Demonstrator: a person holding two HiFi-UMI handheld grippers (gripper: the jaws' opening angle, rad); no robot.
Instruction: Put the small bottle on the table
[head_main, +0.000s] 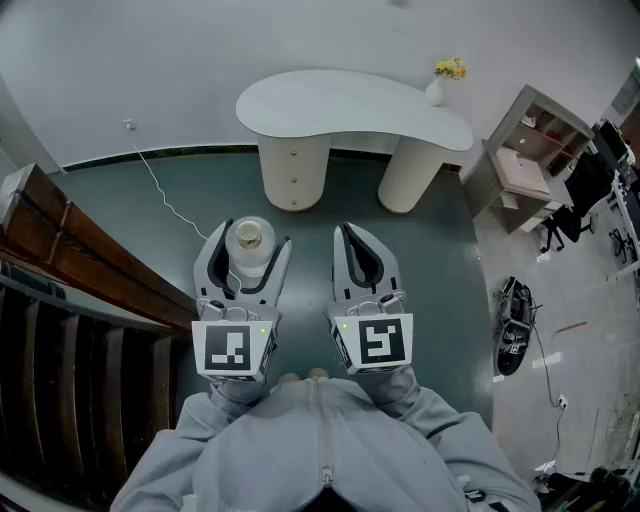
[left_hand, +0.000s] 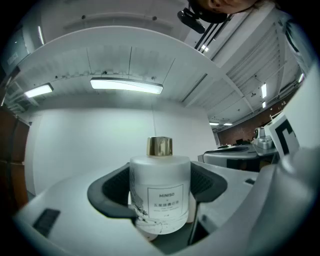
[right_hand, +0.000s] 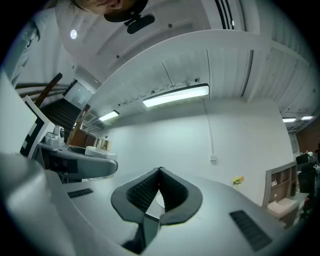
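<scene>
Over green floor (head_main: 440, 260), small bottle (head_main: 249, 241) stands upright, gripped between wide-set jaws of left gripper (head_main: 255, 235).

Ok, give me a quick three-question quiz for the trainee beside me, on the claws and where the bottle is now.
1. Multiple choice: the bottle is held by A) the left claw, B) the right claw, C) neither.
2. True or false: the bottle already stands on the table.
3. Fill in: the right claw's jaws are ____, with nothing between them.

Key: 1 A. 2 false, it is in the air, short of the table. 3 shut.
</scene>
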